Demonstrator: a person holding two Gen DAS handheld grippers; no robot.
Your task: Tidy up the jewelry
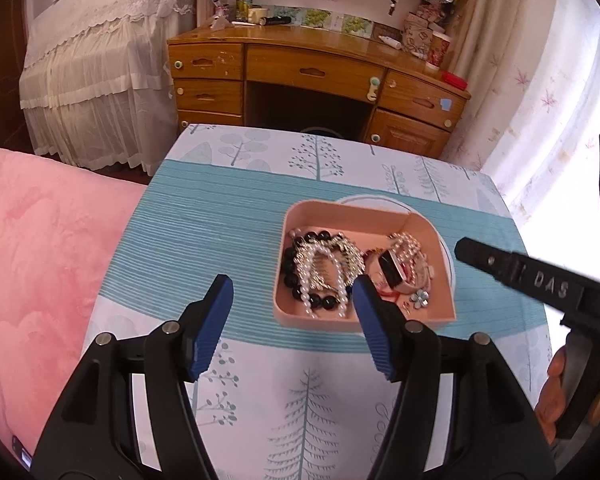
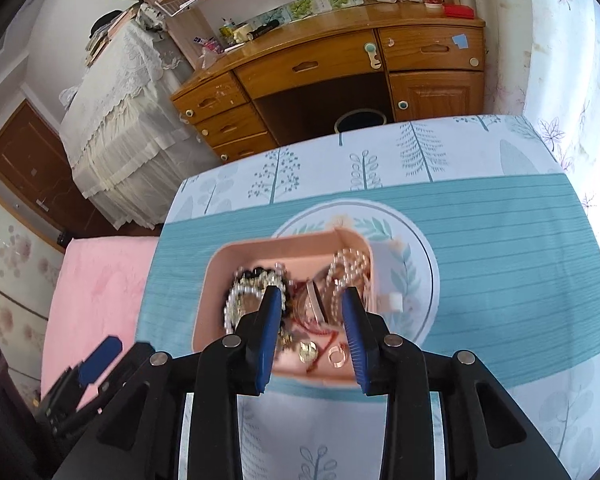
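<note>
A pink box (image 1: 340,216) sits on the table, full of jewelry: a white pearl strand (image 1: 320,272), black beads (image 1: 290,268), a rose-gold watch (image 1: 396,276) and a small flower piece (image 1: 420,299). My left gripper (image 1: 292,292) is open and empty above the table, its right finger over the box's near edge. In the right wrist view the box (image 2: 220,268) lies just ahead, with a gold coin (image 2: 307,352) and a ring (image 2: 337,356) near its front. My right gripper (image 2: 311,300) is open and empty over the box's near half.
The table carries a teal and white tree-print cloth (image 1: 220,216). A pink blanket (image 1: 40,260) lies to the left. A wooden desk (image 1: 312,76) stands beyond the table, a lace-covered piece (image 1: 96,68) to its left and curtains (image 1: 540,92) on the right.
</note>
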